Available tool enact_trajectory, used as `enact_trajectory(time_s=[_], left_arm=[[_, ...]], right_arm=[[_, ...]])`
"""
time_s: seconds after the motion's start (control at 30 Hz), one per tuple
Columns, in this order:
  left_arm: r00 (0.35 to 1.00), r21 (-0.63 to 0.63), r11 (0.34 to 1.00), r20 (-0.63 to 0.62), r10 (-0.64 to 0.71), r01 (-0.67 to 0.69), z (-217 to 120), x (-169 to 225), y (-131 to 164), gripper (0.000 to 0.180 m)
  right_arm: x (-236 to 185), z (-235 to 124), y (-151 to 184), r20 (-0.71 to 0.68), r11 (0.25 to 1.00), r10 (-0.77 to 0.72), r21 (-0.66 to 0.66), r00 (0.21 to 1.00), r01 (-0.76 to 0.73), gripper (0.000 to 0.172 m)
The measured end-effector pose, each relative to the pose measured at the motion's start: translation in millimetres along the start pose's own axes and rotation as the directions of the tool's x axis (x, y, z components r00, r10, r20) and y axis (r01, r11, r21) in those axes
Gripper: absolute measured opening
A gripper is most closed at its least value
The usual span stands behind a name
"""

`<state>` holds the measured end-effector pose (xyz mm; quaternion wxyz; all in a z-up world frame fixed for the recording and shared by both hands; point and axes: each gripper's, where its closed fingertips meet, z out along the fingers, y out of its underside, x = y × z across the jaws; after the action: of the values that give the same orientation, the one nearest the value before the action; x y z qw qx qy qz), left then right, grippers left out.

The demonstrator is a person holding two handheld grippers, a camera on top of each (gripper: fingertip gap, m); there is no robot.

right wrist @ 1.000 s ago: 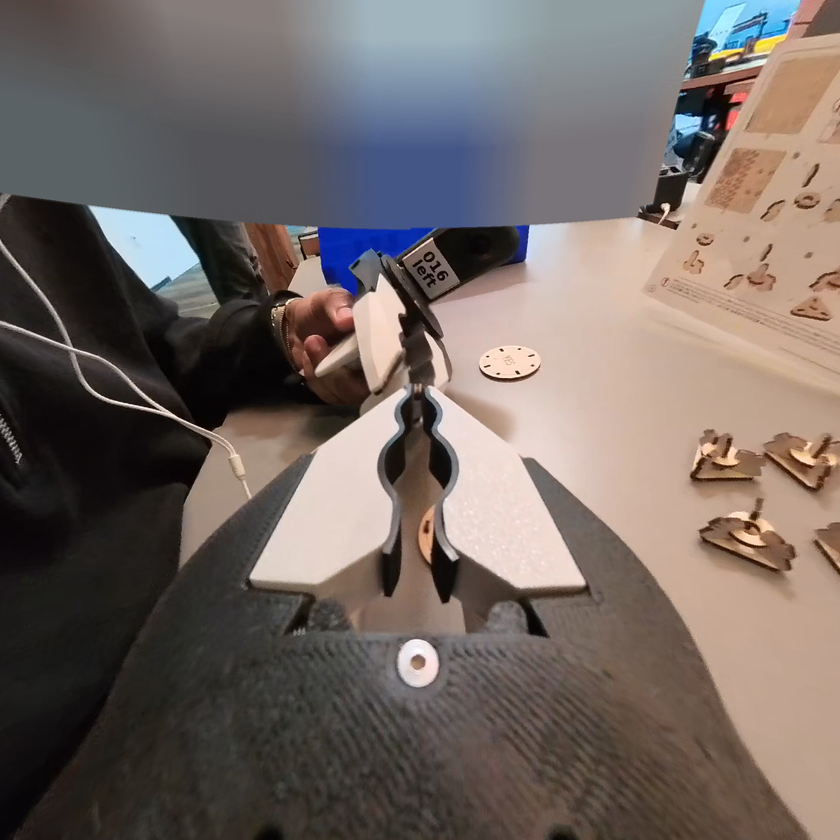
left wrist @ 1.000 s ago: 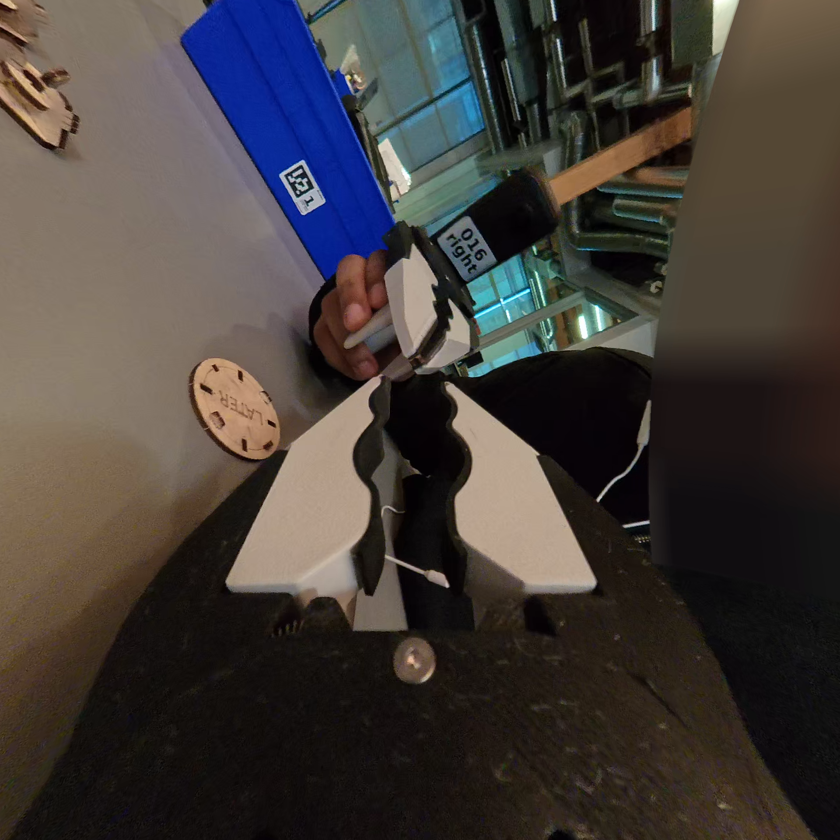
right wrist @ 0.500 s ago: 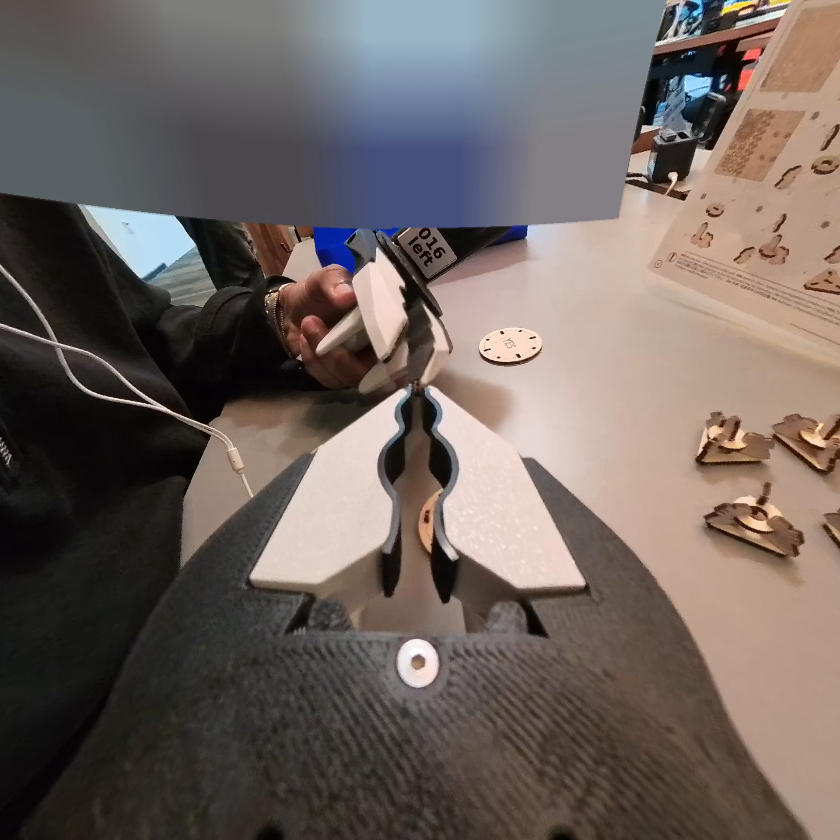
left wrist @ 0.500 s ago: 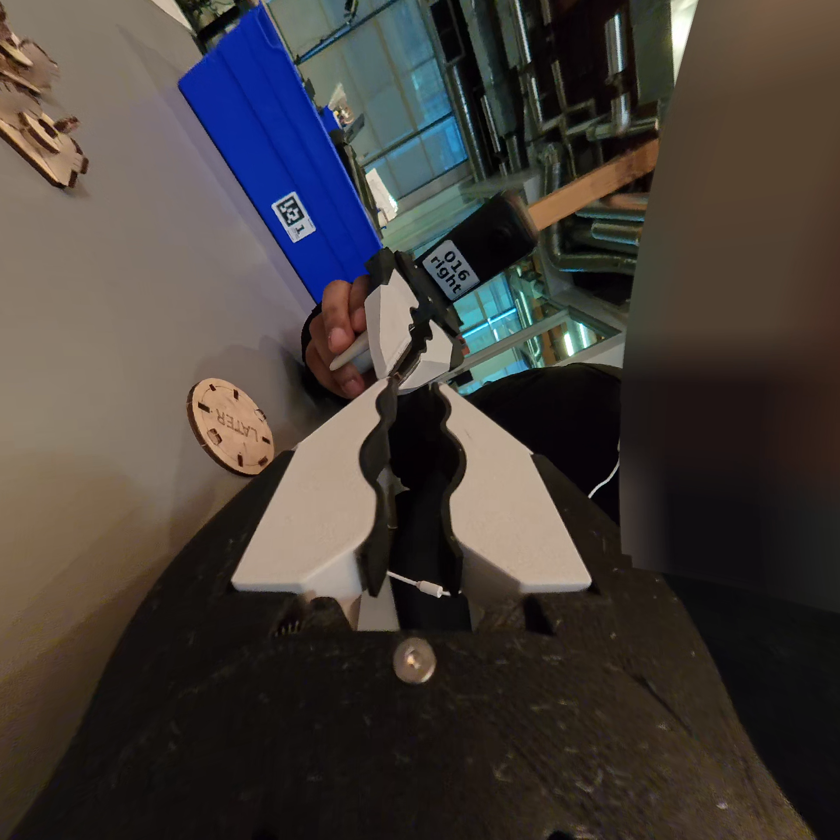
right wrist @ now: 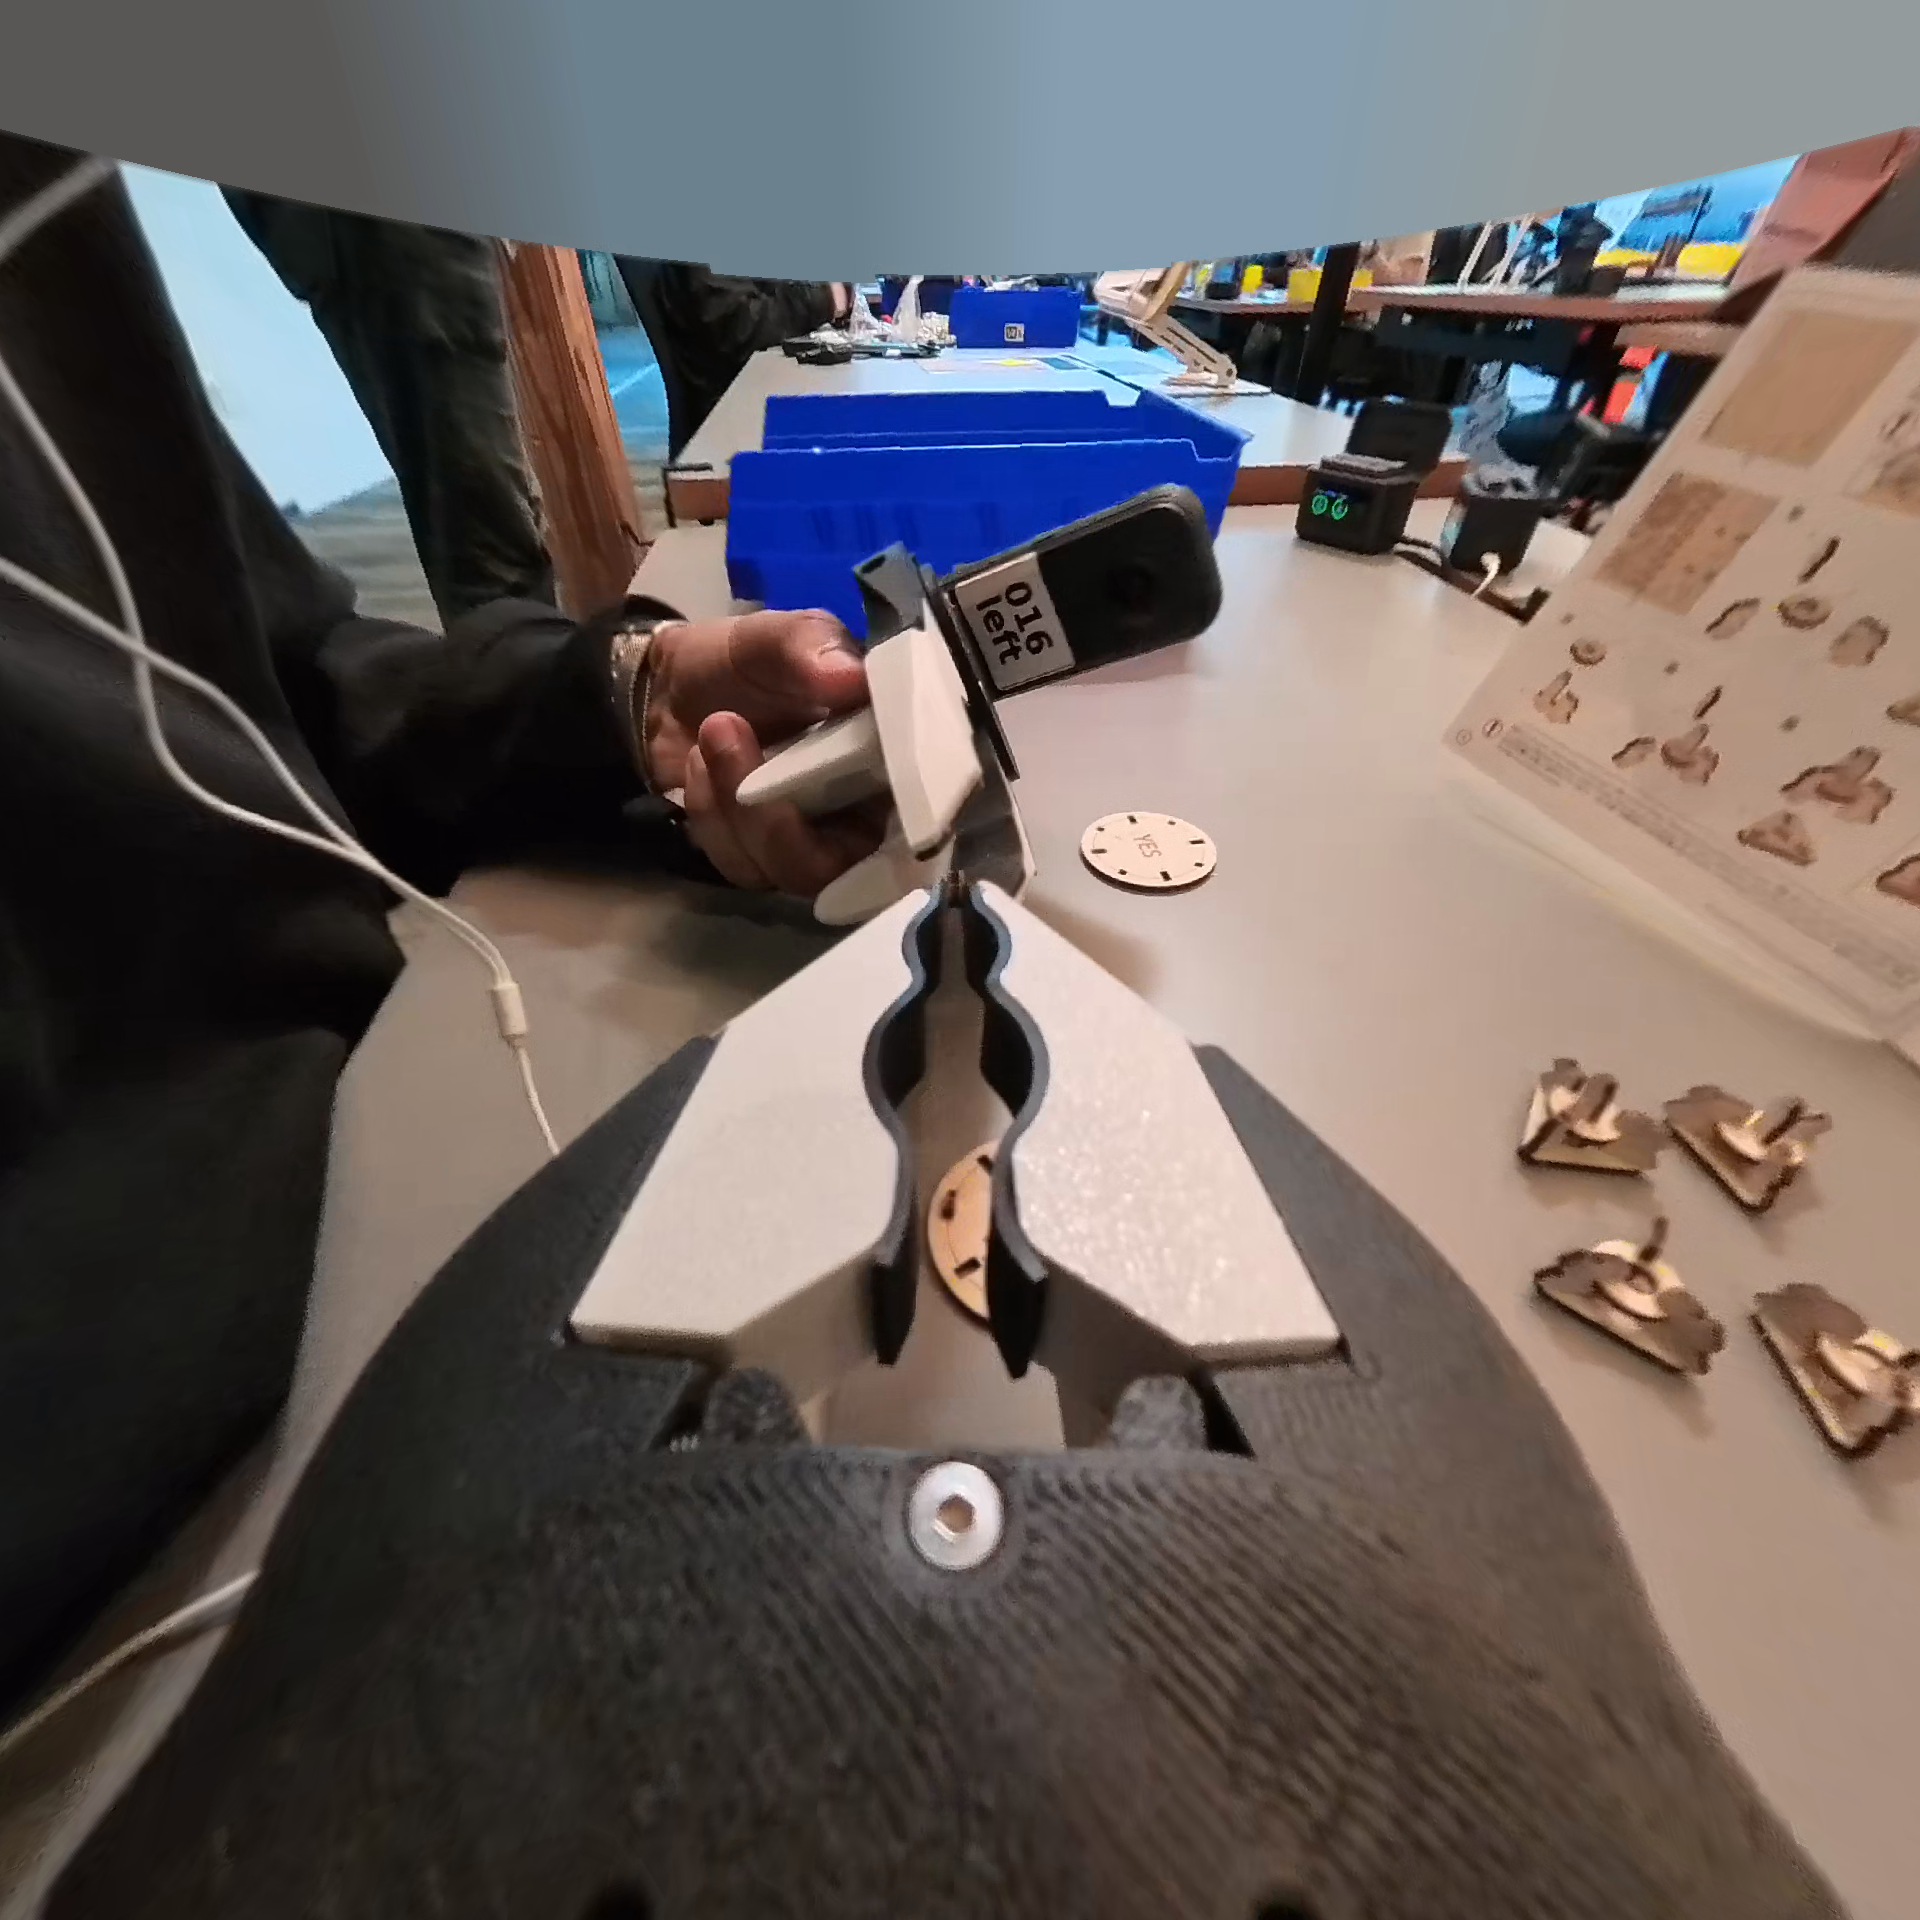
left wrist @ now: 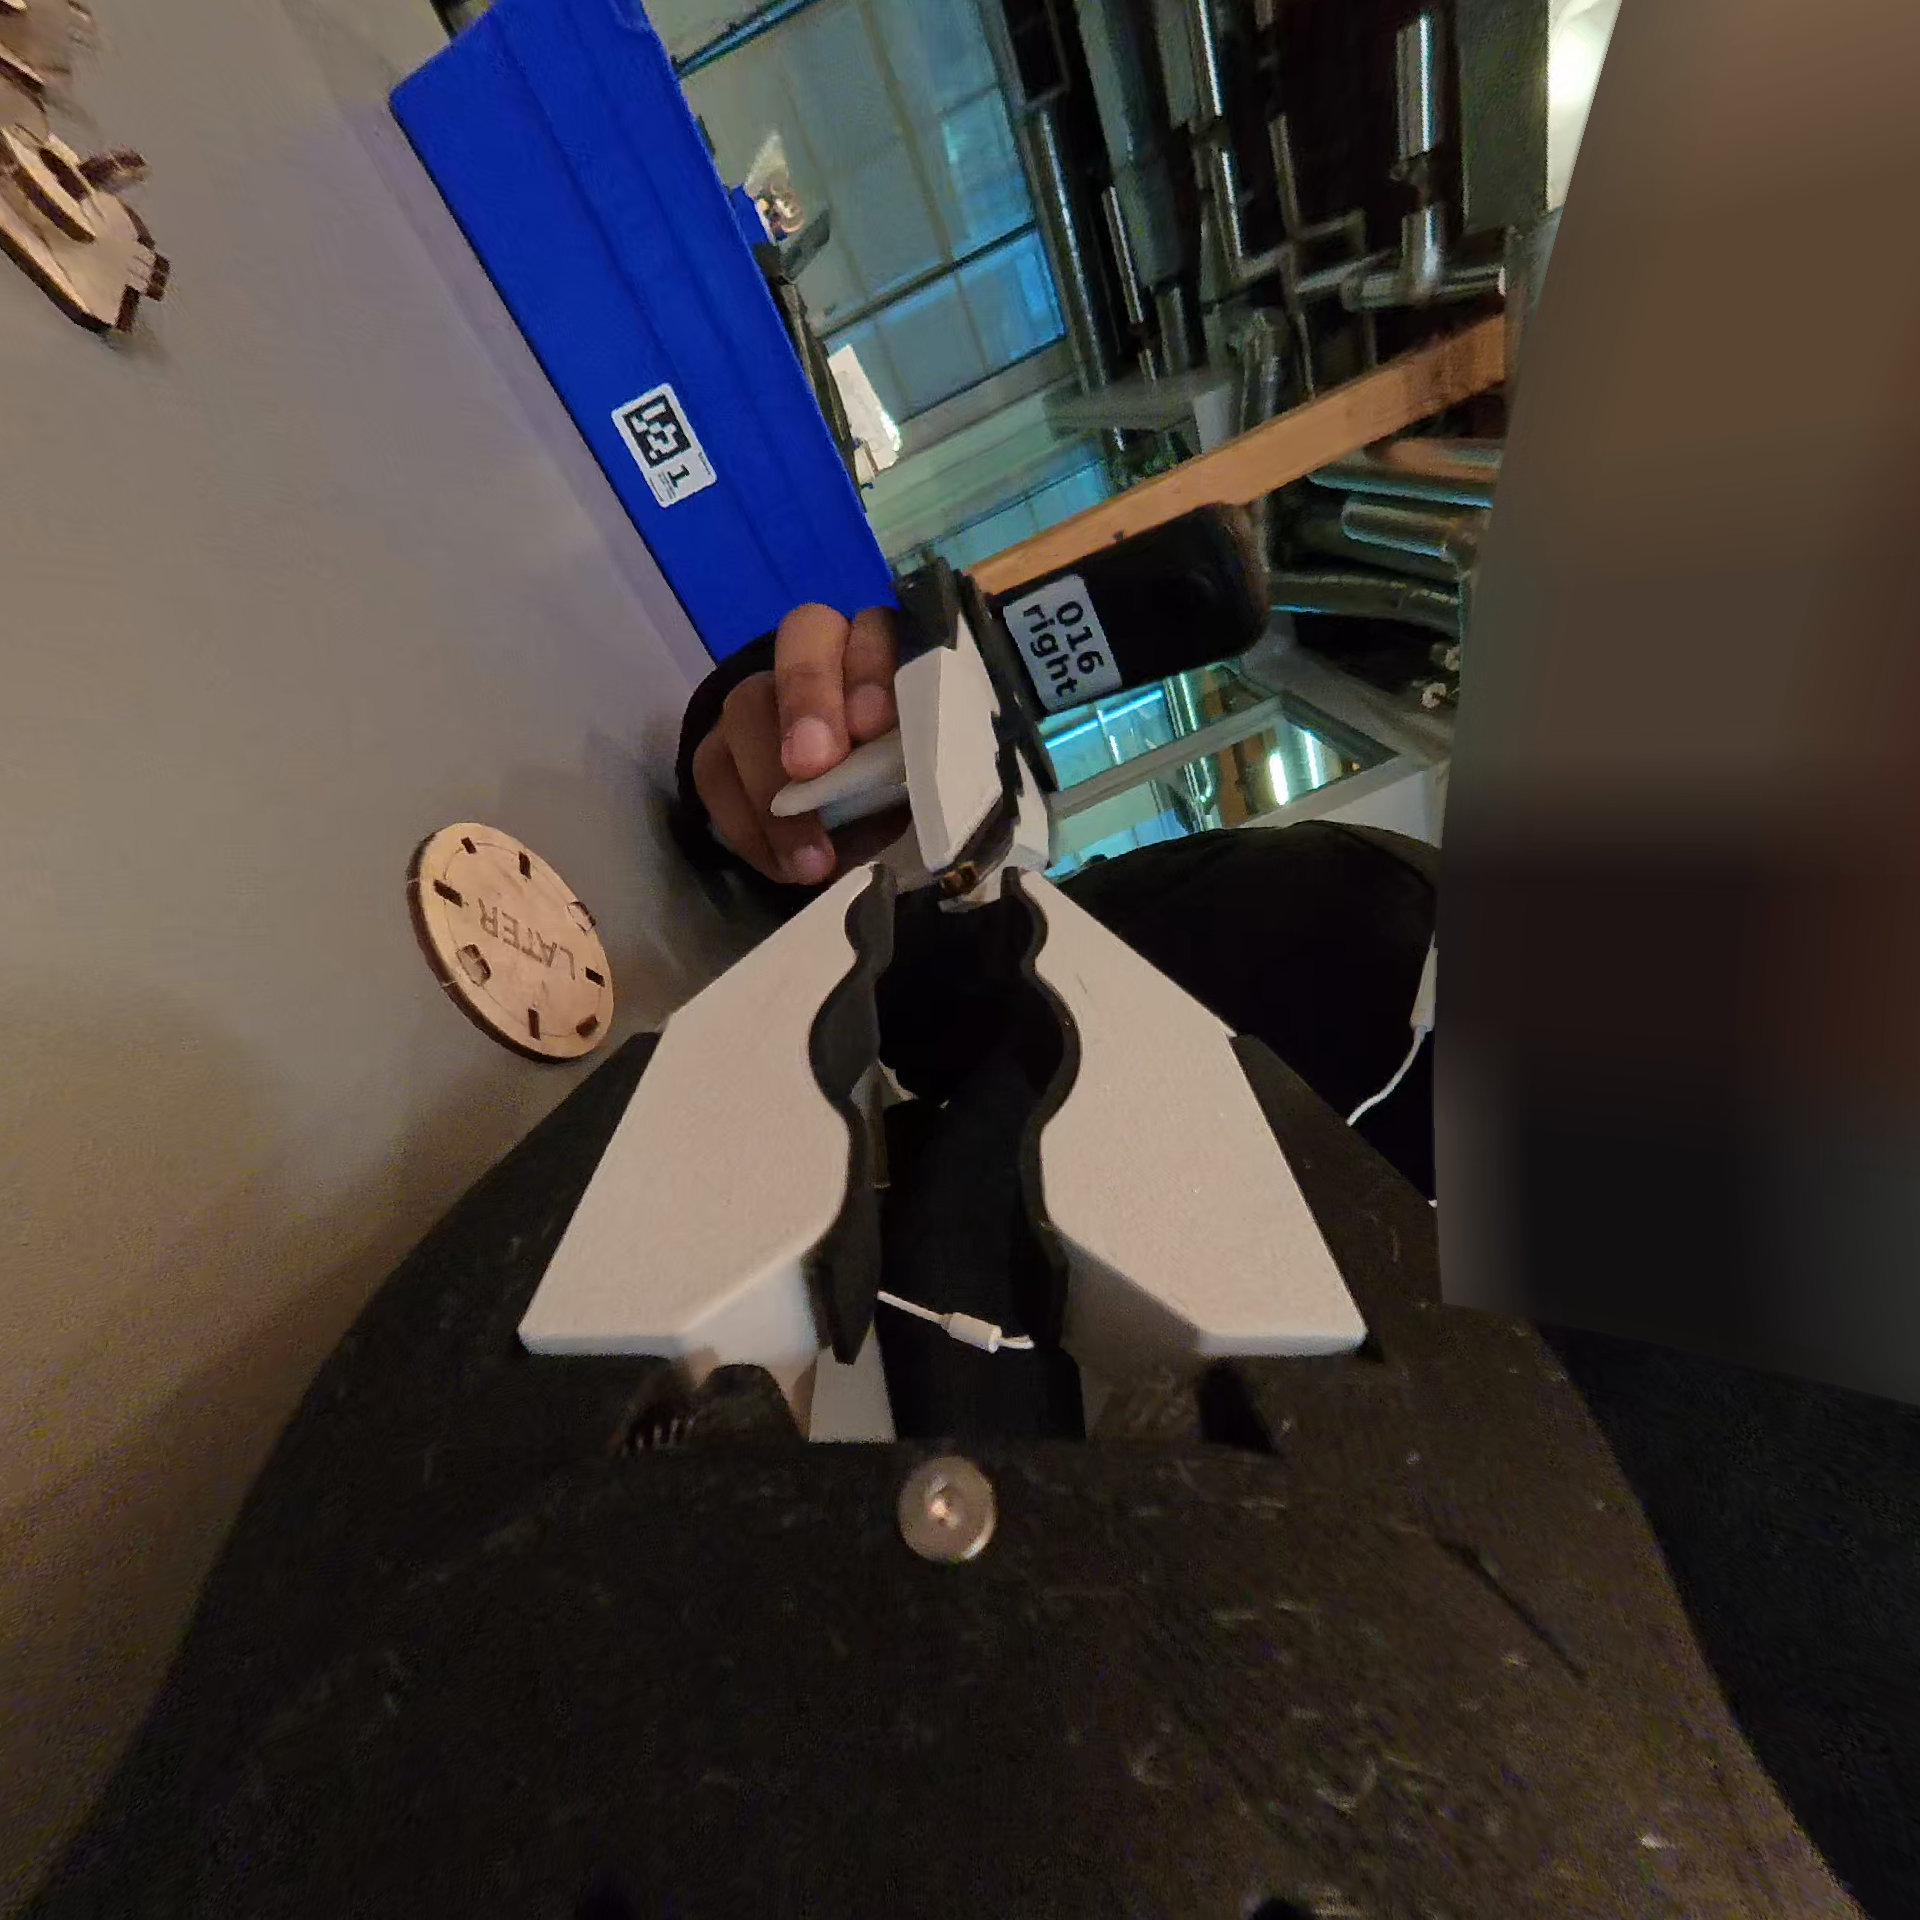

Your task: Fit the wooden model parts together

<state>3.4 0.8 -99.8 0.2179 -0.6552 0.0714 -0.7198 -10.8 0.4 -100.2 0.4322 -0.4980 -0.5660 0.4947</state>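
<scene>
My right gripper (right wrist: 956, 902) is shut on a small brown wooden piece (right wrist: 956, 885) pinched at its very tips. The left wrist view shows the same piece (left wrist: 956, 883) in the right gripper's tips. My left gripper (left wrist: 954, 885) is open. Its fingertips (left wrist: 881, 894) stand on either side of that piece and the right gripper's tip, with a gap on both sides. In the right wrist view the left gripper (right wrist: 961, 868) faces mine tip to tip, held by a hand (right wrist: 748, 727) just above the grey table (right wrist: 1351, 987).
A round wooden disc (left wrist: 509, 940) lies on the table left of my left gripper. Another disc (right wrist: 1146, 850) lies beyond the tips, and one (right wrist: 961, 1226) lies under my right gripper. Several wooden assemblies (right wrist: 1662, 1226) lie right, near an instruction sheet (right wrist: 1714, 675). A blue bin (right wrist: 977, 488) stands behind.
My left gripper's jaws narrowed around the right gripper's tip, then widened again. The right gripper stayed shut on the small wooden piece, tip to tip with the left.
</scene>
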Motion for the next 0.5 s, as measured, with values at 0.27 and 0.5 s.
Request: enact_trajectory(time_s=[0.27, 0.5], left_arm=[[1.0, -0.029, 1.0, -0.013, 0.001, -0.001, 2.2, 2.0, 4.9, 0.009], [1.0, -0.026, 1.0, -0.021, 0.003, -0.004, 1.4, 3.3, 4.3, 0.007]], right_arm=[[-4.3, 1.8, 1.8, -0.051, 0.983, -0.183, -0.025, 0.982, 0.182, 0.0], [-4.2, -0.2, -0.3, -0.064, 0.975, -0.221, -0.023, 0.973, 0.22, 0.001]])
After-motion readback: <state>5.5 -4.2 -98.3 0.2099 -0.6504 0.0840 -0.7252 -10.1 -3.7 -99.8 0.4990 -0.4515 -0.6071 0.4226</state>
